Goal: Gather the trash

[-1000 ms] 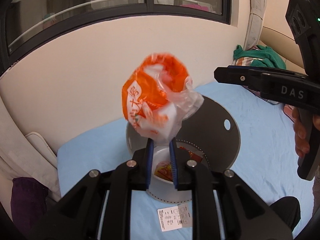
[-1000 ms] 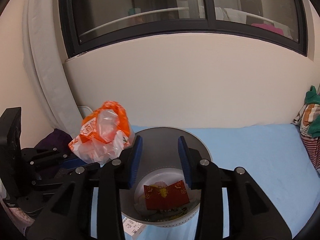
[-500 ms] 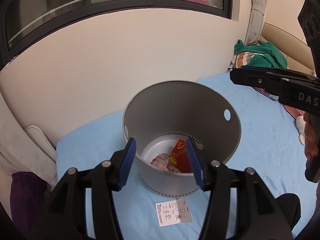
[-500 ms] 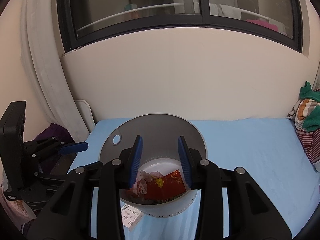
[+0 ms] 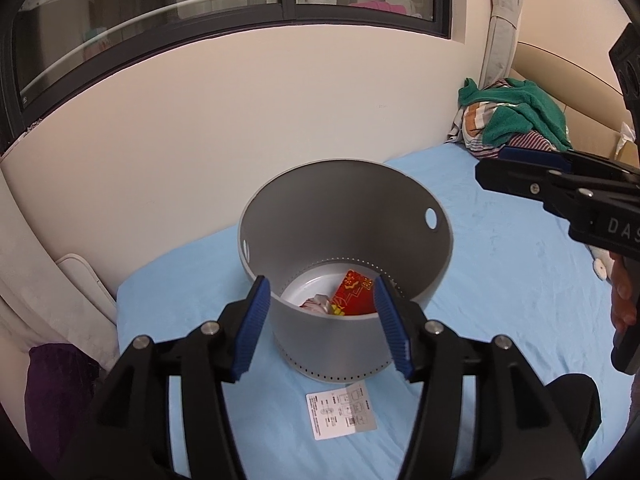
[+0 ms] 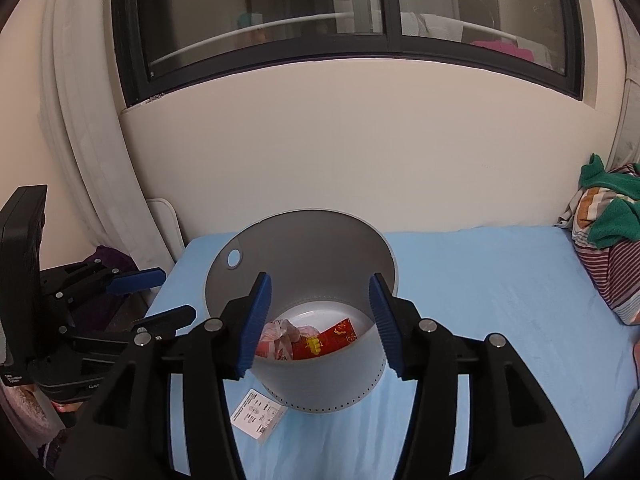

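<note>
A grey round bin (image 5: 348, 216) (image 6: 304, 256) stands on the blue bed. Inside lie a red packet (image 5: 354, 294) (image 6: 326, 338) and the crumpled orange-and-clear plastic bag (image 5: 316, 304) (image 6: 280, 334). A white printed paper slip (image 5: 342, 410) (image 6: 258, 416) lies on the sheet just in front of the bin. My left gripper (image 5: 320, 324) is open and empty above the bin's near rim; it also shows in the right wrist view (image 6: 160, 296). My right gripper (image 6: 318, 324) is open and empty above the bin; one of its fingers (image 5: 520, 162) shows at the right of the left wrist view.
The blue bed sheet (image 5: 500, 280) runs to a cream wall under a dark window. A pile of green and striped clothes (image 5: 516, 116) (image 6: 608, 224) sits at the bed's far right. A purple cloth (image 5: 56, 392) lies off the bed's left edge.
My left gripper opened and let go of the orange plastic bag, which dropped into the bin. My right gripper's jaws spread wider. Both grippers rose slightly above the bin.
</note>
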`<act>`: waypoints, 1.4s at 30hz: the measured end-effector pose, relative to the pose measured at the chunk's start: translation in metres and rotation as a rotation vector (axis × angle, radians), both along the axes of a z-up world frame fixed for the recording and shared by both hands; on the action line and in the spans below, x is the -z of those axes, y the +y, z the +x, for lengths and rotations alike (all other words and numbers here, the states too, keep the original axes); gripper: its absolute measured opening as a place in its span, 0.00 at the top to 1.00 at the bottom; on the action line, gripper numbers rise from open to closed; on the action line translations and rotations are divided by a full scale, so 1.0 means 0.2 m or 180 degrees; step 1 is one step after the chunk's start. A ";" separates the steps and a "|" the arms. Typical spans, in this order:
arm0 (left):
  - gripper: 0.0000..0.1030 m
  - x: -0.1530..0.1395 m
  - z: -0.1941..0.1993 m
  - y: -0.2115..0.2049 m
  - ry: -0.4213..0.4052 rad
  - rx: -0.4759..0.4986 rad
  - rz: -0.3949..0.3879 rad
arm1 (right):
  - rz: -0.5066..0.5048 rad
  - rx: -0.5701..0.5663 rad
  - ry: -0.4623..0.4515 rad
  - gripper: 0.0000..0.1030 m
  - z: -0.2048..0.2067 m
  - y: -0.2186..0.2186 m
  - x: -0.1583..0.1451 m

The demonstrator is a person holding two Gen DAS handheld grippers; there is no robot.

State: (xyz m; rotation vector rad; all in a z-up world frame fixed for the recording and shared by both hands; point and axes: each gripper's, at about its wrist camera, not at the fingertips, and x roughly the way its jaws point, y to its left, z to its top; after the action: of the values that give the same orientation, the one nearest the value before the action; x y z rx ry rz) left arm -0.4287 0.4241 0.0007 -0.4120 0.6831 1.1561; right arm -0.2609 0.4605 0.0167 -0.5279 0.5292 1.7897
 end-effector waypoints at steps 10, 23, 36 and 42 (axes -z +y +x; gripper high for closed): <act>0.39 -0.06 0.05 -0.17 -0.0005 0.0105 0.0109 | 0.0066 0.0089 0.0072 0.47 0.05 -0.26 -0.03; 0.32 -0.11 0.16 -0.43 0.0006 0.0300 0.0207 | 0.0205 0.0326 0.0098 0.36 0.16 -0.68 -0.06; 0.28 -0.09 0.53 -0.67 0.0065 0.0896 0.0301 | 0.0450 0.1141 -0.0064 0.21 0.42 -1.23 -0.04; 0.28 -0.04 0.84 -0.80 0.0073 0.1457 0.0288 | 0.0499 0.1914 -0.0094 0.13 0.66 -1.57 0.00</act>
State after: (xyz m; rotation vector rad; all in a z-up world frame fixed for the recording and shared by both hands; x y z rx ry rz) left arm -0.2609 0.2637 0.0094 -0.1523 0.6980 0.7541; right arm -0.1280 0.1457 0.0165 -0.2472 0.4611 1.2329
